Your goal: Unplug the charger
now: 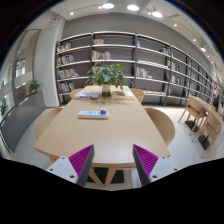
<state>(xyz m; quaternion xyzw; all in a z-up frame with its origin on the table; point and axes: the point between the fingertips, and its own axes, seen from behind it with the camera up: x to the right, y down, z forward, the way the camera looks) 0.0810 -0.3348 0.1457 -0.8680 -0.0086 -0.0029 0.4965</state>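
Note:
A white power strip or charger block [93, 113] lies flat on the long wooden table [95, 130], past its middle; I cannot make out a plug or cable on it. My gripper [113, 161] hangs in front of the table's near edge, well short of the strip. Its fingers are spread wide with nothing between them. The purple pads [83, 159] face each other across the gap.
A potted plant [108, 76] stands at the table's far end, with a book or tablet [87, 95] beside it. Rounded chairs [162, 122] flank the table on both sides. Bookshelves [130, 62] line the back wall. More tables and chairs [203, 115] stand at the right.

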